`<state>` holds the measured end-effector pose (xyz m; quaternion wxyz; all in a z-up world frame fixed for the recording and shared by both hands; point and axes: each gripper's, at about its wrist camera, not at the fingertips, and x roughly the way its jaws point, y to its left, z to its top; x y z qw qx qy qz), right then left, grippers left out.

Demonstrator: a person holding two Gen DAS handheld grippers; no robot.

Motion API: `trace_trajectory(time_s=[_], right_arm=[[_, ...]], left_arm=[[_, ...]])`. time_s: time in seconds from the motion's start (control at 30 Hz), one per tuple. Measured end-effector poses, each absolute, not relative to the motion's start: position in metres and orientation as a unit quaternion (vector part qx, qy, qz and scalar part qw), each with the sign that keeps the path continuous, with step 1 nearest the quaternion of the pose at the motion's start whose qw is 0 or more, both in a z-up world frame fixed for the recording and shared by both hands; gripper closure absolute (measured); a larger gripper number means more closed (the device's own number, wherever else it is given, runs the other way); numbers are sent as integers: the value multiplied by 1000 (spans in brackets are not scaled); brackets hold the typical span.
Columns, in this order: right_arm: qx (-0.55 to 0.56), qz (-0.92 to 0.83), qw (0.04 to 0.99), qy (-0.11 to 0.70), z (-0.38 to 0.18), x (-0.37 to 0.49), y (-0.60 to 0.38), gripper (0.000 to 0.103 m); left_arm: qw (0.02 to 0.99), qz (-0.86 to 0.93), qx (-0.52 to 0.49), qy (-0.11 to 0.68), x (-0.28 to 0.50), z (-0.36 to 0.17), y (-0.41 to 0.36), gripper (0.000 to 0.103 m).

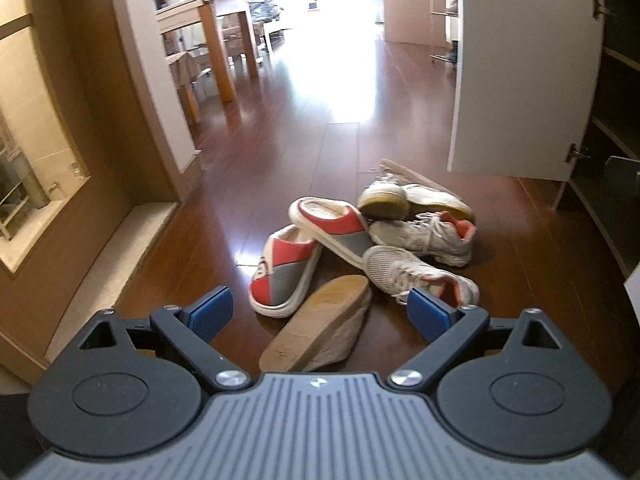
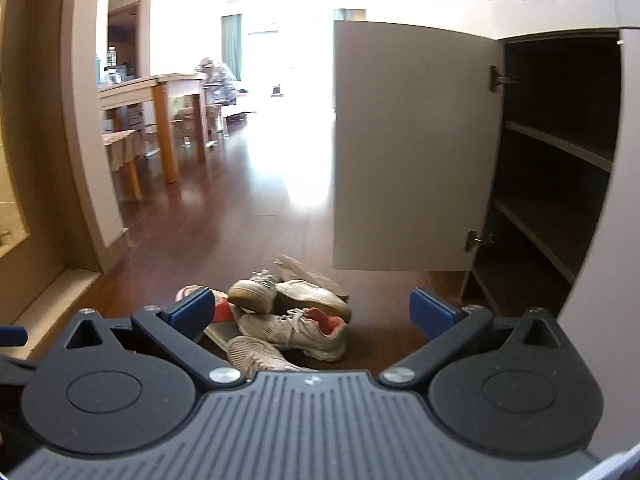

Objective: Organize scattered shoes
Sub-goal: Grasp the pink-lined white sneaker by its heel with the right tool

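A heap of shoes lies on the dark wood floor. In the left wrist view I see two red-and-grey slippers (image 1: 282,276) (image 1: 334,226), a tan wedge shoe on its side (image 1: 320,330), two white mesh sneakers with coral lining (image 1: 416,270) (image 1: 430,236), and a white sneaker with a yellowed sole (image 1: 412,200). My left gripper (image 1: 320,314) is open above the wedge shoe, holding nothing. The right wrist view shows the sneakers (image 2: 296,330) (image 2: 288,294) from lower down. My right gripper (image 2: 314,312) is open over them, empty.
An open shoe cabinet (image 2: 560,184) with dark bare shelves stands at the right, its white door (image 2: 412,152) swung out beside the pile. A wooden table (image 1: 212,36) and stools stand far left. A pillar and low ledge (image 1: 112,256) border the left side.
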<state>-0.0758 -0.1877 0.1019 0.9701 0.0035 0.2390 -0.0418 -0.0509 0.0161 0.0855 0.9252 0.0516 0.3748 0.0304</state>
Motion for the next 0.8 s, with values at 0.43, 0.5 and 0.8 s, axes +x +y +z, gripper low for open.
trace_trajectory(time_s=[0.43,0.5,0.8], right_arm=[[-114,38,938,324,75,45,-244,1],[-138,42,929,340,58,61,-247,1],[5,44,893,447,-74,116,-281,1]], left_arm=[[894,21,127,430,36,28,4,7],[886,12,116,450,47,10,-3,7],[860,-5,114,497,84,-62,-16,7]])
